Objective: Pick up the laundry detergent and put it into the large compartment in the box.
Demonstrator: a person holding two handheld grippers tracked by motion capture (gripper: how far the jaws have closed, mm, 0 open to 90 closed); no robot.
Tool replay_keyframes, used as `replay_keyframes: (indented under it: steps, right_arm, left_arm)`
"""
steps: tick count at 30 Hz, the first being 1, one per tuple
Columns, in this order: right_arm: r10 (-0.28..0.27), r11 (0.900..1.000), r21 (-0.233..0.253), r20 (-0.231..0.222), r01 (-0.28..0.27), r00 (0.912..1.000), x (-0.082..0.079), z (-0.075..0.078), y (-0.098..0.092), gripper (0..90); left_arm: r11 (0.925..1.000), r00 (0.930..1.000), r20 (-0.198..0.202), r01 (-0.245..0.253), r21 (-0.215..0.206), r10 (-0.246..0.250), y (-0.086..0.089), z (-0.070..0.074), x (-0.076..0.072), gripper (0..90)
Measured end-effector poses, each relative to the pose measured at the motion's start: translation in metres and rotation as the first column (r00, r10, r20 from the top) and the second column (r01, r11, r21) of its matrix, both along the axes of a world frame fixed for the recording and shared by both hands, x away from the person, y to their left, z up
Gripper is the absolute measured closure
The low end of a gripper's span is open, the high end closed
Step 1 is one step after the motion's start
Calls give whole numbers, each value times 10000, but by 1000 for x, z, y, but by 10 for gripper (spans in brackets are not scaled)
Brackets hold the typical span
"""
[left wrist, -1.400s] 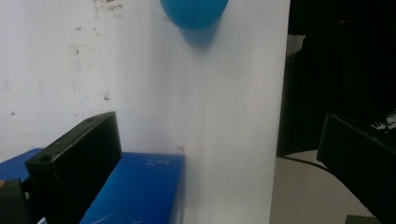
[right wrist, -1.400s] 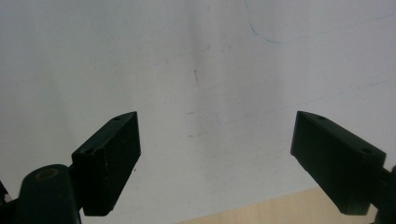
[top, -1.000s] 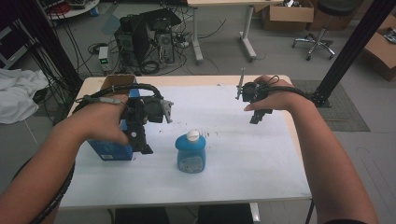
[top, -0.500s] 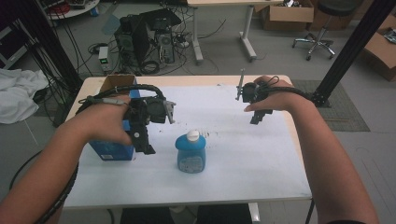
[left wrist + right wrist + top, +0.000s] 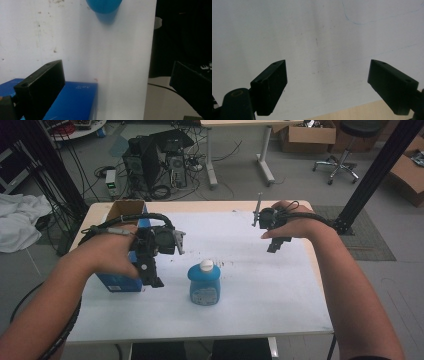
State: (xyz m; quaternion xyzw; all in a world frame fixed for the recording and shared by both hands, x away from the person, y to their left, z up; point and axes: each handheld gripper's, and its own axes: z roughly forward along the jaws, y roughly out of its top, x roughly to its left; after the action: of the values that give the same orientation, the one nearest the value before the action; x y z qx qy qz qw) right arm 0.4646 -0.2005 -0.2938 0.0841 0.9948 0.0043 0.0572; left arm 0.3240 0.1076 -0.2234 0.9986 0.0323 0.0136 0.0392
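Here, the blue bottle (image 5: 204, 284) stands upright at the surface's (image 5: 280, 290) six o'clock, white cap (image 5: 206, 265) up. My left gripper (image 5: 117, 85), jaws apart, hangs over a blue box (image 5: 116, 281) at nine o'clock. My right gripper (image 5: 327, 85), jaws apart, hovers at two o'clock; computers (image 5: 155, 162) sit beyond.

No text can be read with confidence in any view. The blue box (image 5: 72, 102), lower left of the left gripper view, carries a small line of pale print near its upper edge, too blurred to make out. In the high view, the blue bottle (image 5: 204, 284) at centre frame bears a paler label patch on its front, and the blue box (image 5: 117, 281) shows a white strip along its lower edge; the characters on both are too small to resolve.
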Motion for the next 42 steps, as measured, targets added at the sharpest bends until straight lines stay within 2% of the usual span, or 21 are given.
replay_keyframes:
  steps: [5, 6, 10, 16, 21, 28, 30, 32, 42]
  right_arm:
    - [3, 10000, -69, 17, -3, 10000, -1, -2, 2, 160]
    - [85, 9998, -179, 1, -85, 10000, -2, -3, 3, 160]
    - [115, 9999, -115, -26, -115, 9999, -2, -2, 4, 160]
    - [64, 10000, 5, 57, -64, 10000, -3, 1, 2, 160]
    - [95, 9999, -40, 140, -94, 9999, -5, 1, 1, 160]
    - [282, 9996, 12, 220, -283, 9994, -10, 3, 4, 160]
    - [294, 9996, -3, 274, -294, 9992, -11, 4, 4, 161]
    - [309, 9993, 208, 335, -317, 9990, -12, 5, 3, 160]
    - [289, 9994, 158, 362, -295, 9989, -13, 6, 2, 160]
  left_arm:
    - [9999, 10000, -38, -16, 107, 17, -1, -2, 2, 5]
    - [10000, 10000, -25, -24, 58, 24, -1, -2, 1, 5]
    - [10000, 10000, 6, 87, 13, -87, -3, -1, -2, 5]
    - [9997, 9998, 96, 189, 129, -191, -8, 5, -5, 6]
    - [9997, 9996, 134, 246, -2, -246, -15, 9, -5, 6]
    - [9990, 9991, 109, 399, 194, -401, -28, 6, -3, 6]
    - [9990, 9990, 139, 414, 160, -416, -31, 6, -2, 5]
    - [9988, 9988, 81, 475, 153, -476, -33, 5, -1, 5]
    - [9976, 9977, 72, 674, 131, -675, -48, 1, 2, 3]
